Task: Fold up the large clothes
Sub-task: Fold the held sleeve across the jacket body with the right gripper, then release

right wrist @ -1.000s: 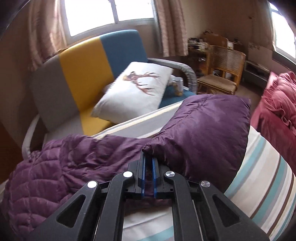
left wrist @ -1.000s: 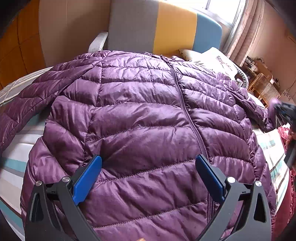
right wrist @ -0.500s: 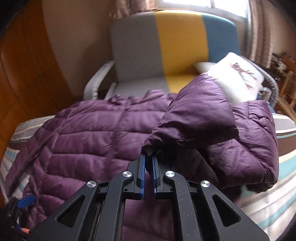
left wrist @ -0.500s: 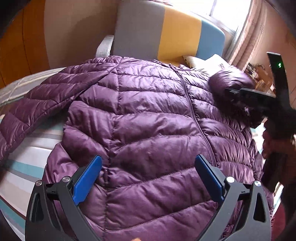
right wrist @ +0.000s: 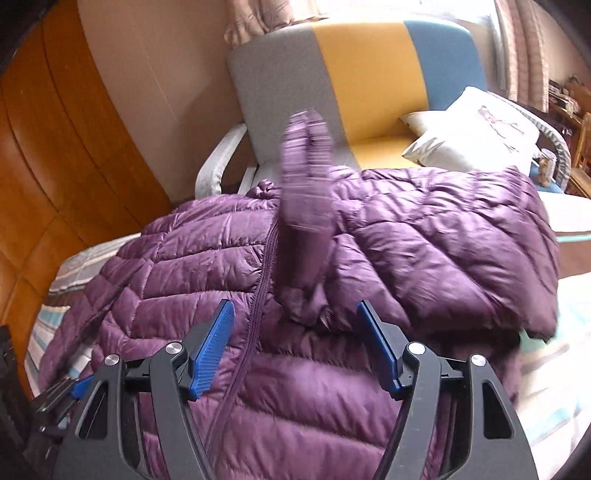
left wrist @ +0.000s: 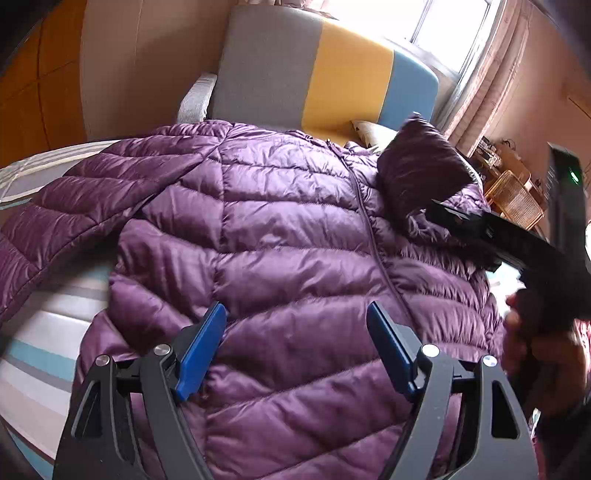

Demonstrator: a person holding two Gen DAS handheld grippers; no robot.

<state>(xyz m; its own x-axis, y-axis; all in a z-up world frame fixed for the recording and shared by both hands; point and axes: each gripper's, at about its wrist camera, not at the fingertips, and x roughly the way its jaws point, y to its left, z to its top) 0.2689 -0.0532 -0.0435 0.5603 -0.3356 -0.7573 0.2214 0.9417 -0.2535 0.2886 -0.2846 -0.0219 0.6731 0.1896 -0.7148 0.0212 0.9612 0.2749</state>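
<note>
Right hand-held gripper point(right wrist: 295, 343) agape behind jacket sleeve point(right wrist: 304, 221)

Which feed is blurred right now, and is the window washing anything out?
Right wrist view: the sleeve end ahead of the open right gripper is motion-smeared, while the jacket body stays sharp. Left wrist view: mostly crisp around the open left gripper; the window is blown out white.

We see a glossy purple quilted puffer jacket point(left wrist: 295, 258) on white bedding striped in grey and light blue point(left wrist: 40, 332), behind it an armchair banded grey, yellow and blue point(right wrist: 369, 74); gripper pads point(right wrist: 212, 350) are blue.
</note>
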